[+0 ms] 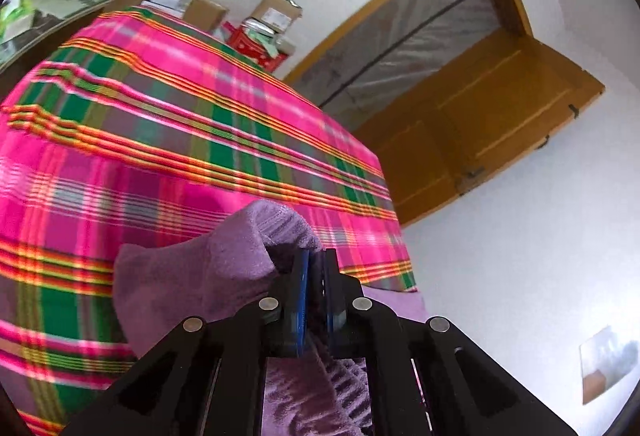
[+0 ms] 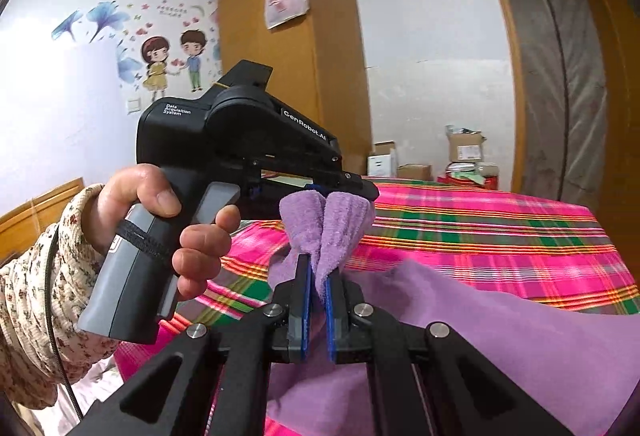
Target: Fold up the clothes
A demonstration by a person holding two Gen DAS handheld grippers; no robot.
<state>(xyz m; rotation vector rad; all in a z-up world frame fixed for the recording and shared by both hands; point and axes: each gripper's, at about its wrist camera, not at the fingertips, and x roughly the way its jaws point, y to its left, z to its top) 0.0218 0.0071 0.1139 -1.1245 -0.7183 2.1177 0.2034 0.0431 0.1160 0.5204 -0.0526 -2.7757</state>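
Note:
A purple fleece garment (image 2: 480, 324) is held up over the bed with the pink and green plaid sheet (image 2: 480, 232). My right gripper (image 2: 318, 276) is shut on a bunched edge of the garment, which sticks up between the blue pads (image 2: 306, 296). My left gripper (image 2: 352, 191), held in a hand just ahead, is shut on the same bunched edge (image 2: 328, 220). In the left wrist view, my left gripper (image 1: 316, 264) is shut on the purple cloth (image 1: 192, 276), which drapes over and below the fingers.
The plaid bed (image 1: 160, 123) fills the space below. Cardboard boxes (image 1: 276, 11) and a red crate (image 1: 256, 43) stand beyond its far end. A wooden wardrobe (image 2: 304, 55) and an open wooden door (image 1: 480, 115) are nearby.

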